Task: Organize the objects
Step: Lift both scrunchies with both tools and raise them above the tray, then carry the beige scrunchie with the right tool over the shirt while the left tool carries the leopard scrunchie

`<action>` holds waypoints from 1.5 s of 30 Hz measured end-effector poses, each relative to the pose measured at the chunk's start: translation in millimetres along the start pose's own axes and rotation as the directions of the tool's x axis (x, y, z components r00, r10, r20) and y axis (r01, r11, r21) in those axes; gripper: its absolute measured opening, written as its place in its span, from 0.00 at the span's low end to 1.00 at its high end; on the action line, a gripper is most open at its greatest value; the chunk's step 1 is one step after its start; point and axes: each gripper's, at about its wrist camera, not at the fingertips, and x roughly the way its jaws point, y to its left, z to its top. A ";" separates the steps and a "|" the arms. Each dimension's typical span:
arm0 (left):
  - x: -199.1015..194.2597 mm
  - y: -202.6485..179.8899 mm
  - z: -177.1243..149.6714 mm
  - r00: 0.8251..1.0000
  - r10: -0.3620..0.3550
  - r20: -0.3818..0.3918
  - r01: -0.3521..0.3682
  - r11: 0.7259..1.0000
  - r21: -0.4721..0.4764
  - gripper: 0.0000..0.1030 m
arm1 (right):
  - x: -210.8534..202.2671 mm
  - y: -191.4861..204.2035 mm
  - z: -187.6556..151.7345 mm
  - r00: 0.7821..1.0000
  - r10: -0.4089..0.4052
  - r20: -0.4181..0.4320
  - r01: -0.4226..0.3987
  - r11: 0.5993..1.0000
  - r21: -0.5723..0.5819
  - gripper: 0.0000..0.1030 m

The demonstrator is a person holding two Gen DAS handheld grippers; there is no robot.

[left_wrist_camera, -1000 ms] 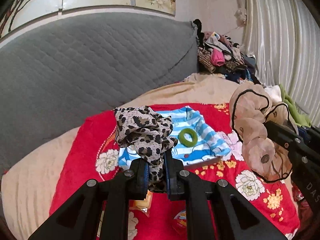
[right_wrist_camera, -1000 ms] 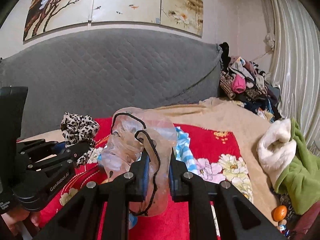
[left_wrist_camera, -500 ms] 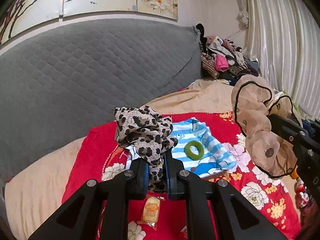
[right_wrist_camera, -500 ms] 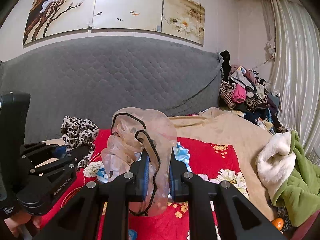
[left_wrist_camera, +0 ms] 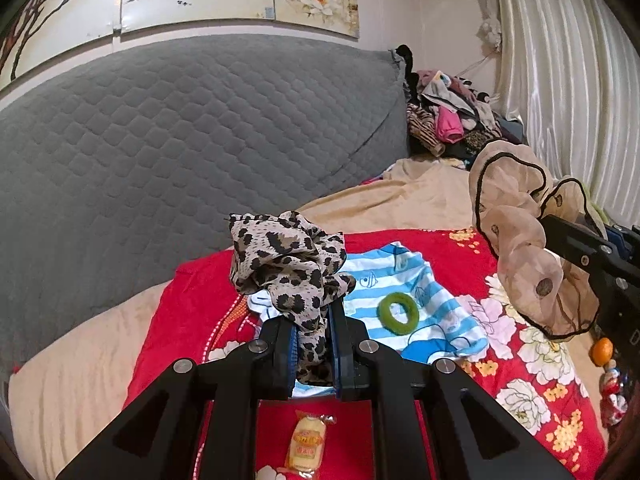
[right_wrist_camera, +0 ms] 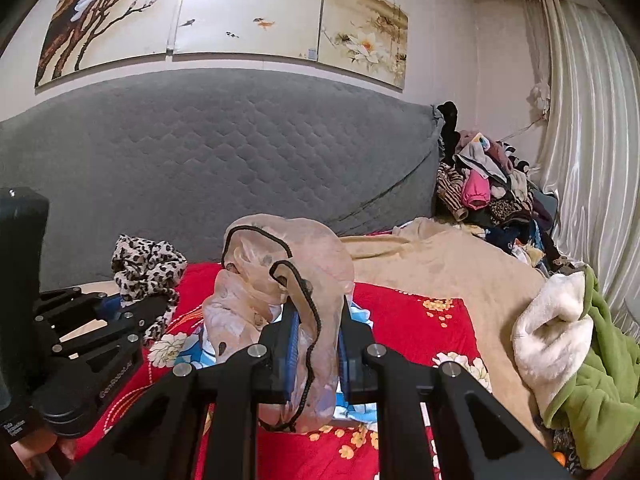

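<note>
My left gripper (left_wrist_camera: 314,350) is shut on a leopard-print scrunchie (left_wrist_camera: 282,258) and holds it above a red floral blanket (left_wrist_camera: 532,384). My right gripper (right_wrist_camera: 318,354) is shut on a sheer beige scrunchie with black trim (right_wrist_camera: 280,276); it also shows at the right of the left wrist view (left_wrist_camera: 520,256). A blue-and-white striped garment (left_wrist_camera: 424,308) lies on the blanket with a green hair ring (left_wrist_camera: 398,313) on it. The left gripper and its scrunchie (right_wrist_camera: 146,266) show at the left of the right wrist view.
A wrapped yellow snack (left_wrist_camera: 306,446) lies on the blanket below my left gripper. A grey quilted headboard (left_wrist_camera: 160,140) rises behind. A clothes pile (right_wrist_camera: 488,188) sits far right, a green-and-white blanket (right_wrist_camera: 576,356) at right. A small orange (left_wrist_camera: 602,352) and candies lie near the right edge.
Both grippers have risen and drawn back from the bed with their scrunchies still held. The striped garment and green ring now sit lower and farther off.
</note>
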 end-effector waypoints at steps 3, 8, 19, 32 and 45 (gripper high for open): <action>11.8 0.0 0.8 1.000 0.003 -0.011 -0.003 1.000 -0.003 0.13 | 9.8 -0.9 1.6 1.000 0.003 -0.008 -0.003 1.000 0.005 0.16; 35.6 0.7 3.3 1.000 0.018 -0.018 -0.017 1.000 0.001 0.13 | 36.5 -4.0 -0.5 1.000 0.003 -0.030 -0.003 1.000 0.005 0.16; 93.0 -1.6 6.4 0.998 0.039 -0.052 -0.039 0.999 0.010 0.13 | 84.9 -9.9 -7.5 0.998 -0.001 -0.060 0.002 1.000 0.005 0.16; 141.0 -7.5 -3.7 0.996 0.039 -0.081 -0.039 0.999 -0.003 0.13 | 126.4 -20.1 -25.9 0.997 -0.018 -0.078 0.019 1.000 0.012 0.16; 189.3 -14.0 -15.2 0.991 0.057 -0.120 -0.058 0.998 0.000 0.13 | 167.2 -30.0 -51.9 0.992 -0.023 -0.125 0.029 0.999 0.043 0.16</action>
